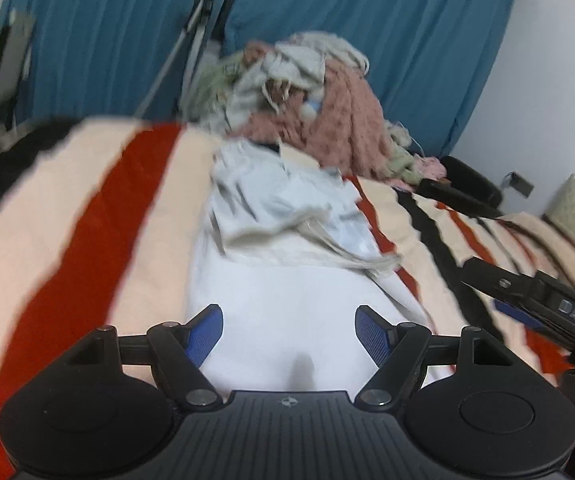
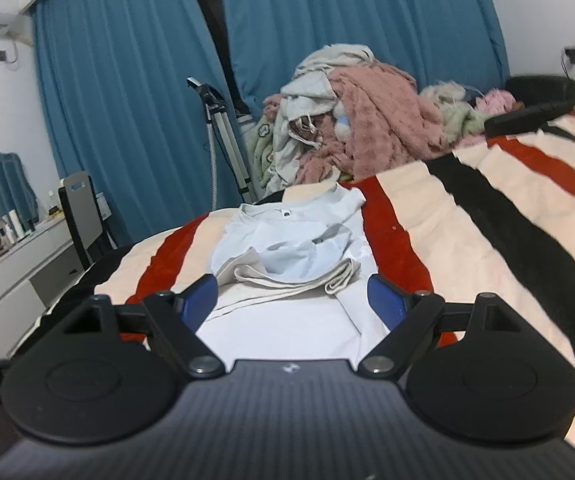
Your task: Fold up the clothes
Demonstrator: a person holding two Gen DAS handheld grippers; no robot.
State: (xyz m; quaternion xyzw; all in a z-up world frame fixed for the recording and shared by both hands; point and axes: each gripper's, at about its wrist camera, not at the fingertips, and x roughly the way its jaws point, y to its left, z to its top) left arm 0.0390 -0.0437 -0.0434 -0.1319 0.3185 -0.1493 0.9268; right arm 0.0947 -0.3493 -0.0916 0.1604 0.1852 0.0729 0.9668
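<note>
A white garment (image 2: 283, 328) lies flat on the bed, running from the lower centre of both wrist views toward 12 o'clock, with a rumpled pale blue shirt (image 2: 299, 236) and a folded beige cloth (image 2: 287, 284) resting on its far end. The left gripper (image 1: 288, 330) hovers over the near part of the white garment with its blue-padded fingers (image 1: 205, 334) spread wide and nothing between them. The right gripper (image 2: 292, 300) is likewise spread apart and empty, its tips just short of the beige cloth; in the left wrist view it shows at 3 o'clock (image 1: 527, 304), beside the garment. Under the clothes lies a striped blanket (image 2: 467, 232) in cream, red and black bands covering the bed. Beyond the garments, at 12 o'clock, a heap of unfolded laundry (image 2: 363, 128) in pink, grey and pale green is piled at the bed's far edge. Behind it hang blue curtains (image 2: 119, 88) across the wall, with a metal stand (image 2: 219, 136) leaning in front of them. At 9 o'clock in the right wrist view a grey worktop (image 2: 27, 252) carries small bottles, with a dark chair (image 2: 83, 216) beside it. White wall (image 1: 559, 80) shows at 2 o'clock in the left wrist view.
</note>
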